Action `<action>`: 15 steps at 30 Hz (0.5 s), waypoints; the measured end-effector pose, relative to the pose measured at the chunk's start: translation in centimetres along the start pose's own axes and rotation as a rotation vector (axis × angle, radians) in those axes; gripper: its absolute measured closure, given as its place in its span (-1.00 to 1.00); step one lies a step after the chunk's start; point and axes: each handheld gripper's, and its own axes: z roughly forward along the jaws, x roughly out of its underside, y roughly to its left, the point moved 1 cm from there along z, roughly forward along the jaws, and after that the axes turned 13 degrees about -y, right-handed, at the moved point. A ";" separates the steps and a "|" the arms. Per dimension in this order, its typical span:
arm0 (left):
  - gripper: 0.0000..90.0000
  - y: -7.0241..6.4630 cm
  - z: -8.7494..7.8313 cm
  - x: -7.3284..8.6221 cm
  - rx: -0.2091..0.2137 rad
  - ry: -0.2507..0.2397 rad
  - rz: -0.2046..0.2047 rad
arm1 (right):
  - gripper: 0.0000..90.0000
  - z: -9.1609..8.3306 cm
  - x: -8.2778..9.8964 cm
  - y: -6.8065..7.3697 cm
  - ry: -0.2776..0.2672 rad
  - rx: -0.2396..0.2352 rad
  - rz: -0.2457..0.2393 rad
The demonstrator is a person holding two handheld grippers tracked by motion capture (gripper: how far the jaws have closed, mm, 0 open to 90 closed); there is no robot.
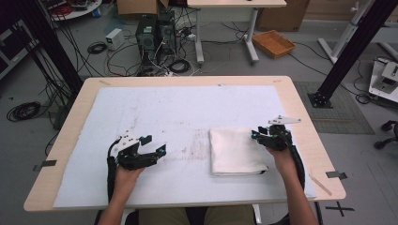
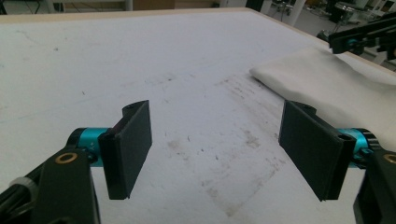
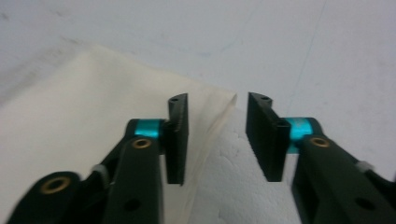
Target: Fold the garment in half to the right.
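Cables, computer towers and an orange tray (image 1: 273, 43) crowd the floor behind the wooden table (image 1: 75, 122), which carries a white, scuffed mat (image 1: 178, 112). From the high view, a folded cream cloth (image 1: 234, 152) lies right of centre on that mat. The left gripper (image 1: 155, 149) sits well apart from it on the bare mat, while the right gripper (image 1: 259, 133) is at the cloth's far right corner.

In the left gripper view, its jaws stand wide apart with nothing between them, only stained mat below; the cloth (image 2: 336, 84) lies off to the right.

In the right gripper view, the right gripper (image 3: 217, 135) has its jaws moderately apart, straddling the cloth's corner edge (image 3: 219, 116) without pinching it; one jaw is over the fabric, the other over the mat.

My worry: if those jaws close this near the edge, they may catch only the top layer, or slip off the corner altogether, and the neat fold would come undone
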 end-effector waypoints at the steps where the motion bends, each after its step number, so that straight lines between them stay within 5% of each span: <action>1: -0.43 0.1 -0.1 0.0 0.006 -0.008 0.000 | 0.06 -0.8 0.0 0.1 -0.030 -0.002 0.004; 6: -0.43 0.5 -0.5 -0.2 0.024 -0.046 0.055 | -0.51 -3.7 1.0 1.0 -0.082 -0.005 -0.073; 10: -0.43 0.8 -0.8 -0.2 0.035 -0.068 0.108 | -0.54 -5.3 1.6 1.1 -0.098 -0.011 -0.096; 15: -0.43 1.1 -1.3 -0.3 0.040 -0.077 0.115 | -0.54 -6.3 2.0 1.3 -0.109 -0.020 -0.103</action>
